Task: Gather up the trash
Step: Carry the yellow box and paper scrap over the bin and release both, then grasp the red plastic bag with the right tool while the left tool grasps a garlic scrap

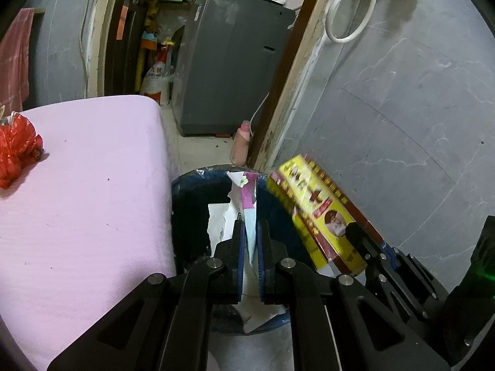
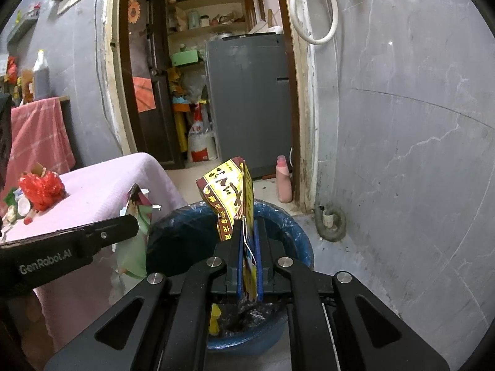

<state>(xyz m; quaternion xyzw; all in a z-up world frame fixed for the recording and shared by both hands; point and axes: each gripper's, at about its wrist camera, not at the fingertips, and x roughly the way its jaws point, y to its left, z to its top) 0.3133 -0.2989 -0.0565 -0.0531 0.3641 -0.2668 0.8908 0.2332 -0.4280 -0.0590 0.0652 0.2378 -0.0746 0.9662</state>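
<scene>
Left gripper [image 1: 250, 232]: clamped on a torn wrapper [image 1: 247, 194], held over the bin [image 1: 185, 185] at lower centre, ready to drop.
Right gripper [image 2: 250, 232]: pinching a yellow box [image 2: 227, 185] above the same bin, for disposal.

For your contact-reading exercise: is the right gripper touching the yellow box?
Touching. The right wrist view shows the right gripper with both pads pressed flat against the yellow box.

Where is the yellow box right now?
The yellow box is pinched in the right gripper, held above the blue trash bin, beside the pink table.
</scene>
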